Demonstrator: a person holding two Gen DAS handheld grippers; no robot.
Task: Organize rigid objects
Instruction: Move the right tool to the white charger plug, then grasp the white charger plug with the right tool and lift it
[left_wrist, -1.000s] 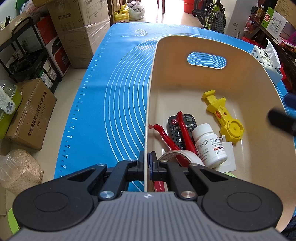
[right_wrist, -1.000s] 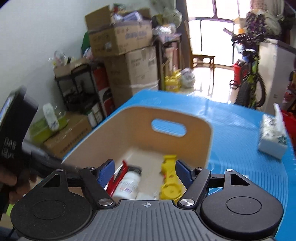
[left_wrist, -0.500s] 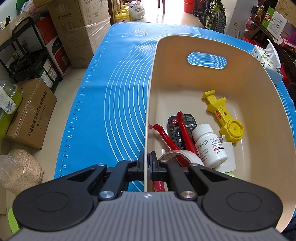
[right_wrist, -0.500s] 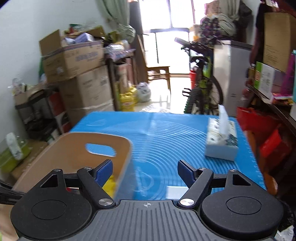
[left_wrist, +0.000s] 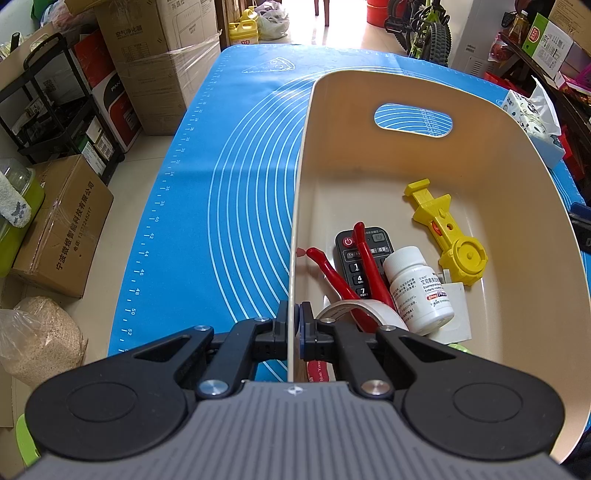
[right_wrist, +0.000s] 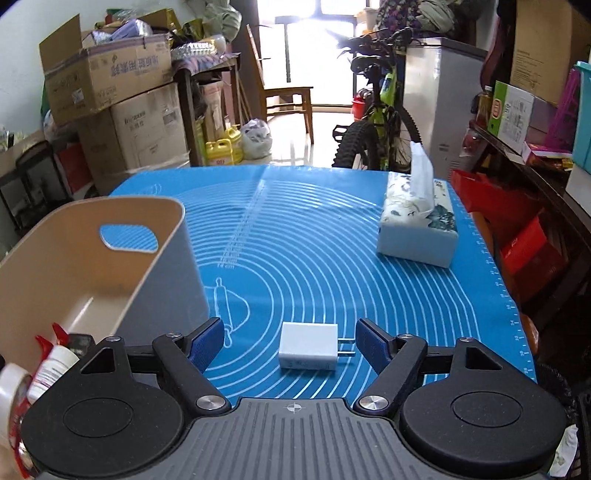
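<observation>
Left claw (left_wrist: 294, 325): jaws pinched shut on the near rim of the beige plastic bin (left_wrist: 524, 206), in all likelihood to steady it while items are loaded. Right claw (right_wrist: 290, 341): jaws wide and opening, touching nothing, with the small white plug-in charger (right_wrist: 308, 346) lying between them on the blue silicone mat covering the table (right_wrist: 332, 258), evidently the next item to collect. Bin contents: black remote control (left_wrist: 360, 258), red-handled pliers (left_wrist: 343, 273), white pill bottle (left_wrist: 419, 291), tape roll (left_wrist: 360, 312), yellow plastic tool (left_wrist: 448, 232). A tissue box (right_wrist: 417, 225) stands well apart.
</observation>
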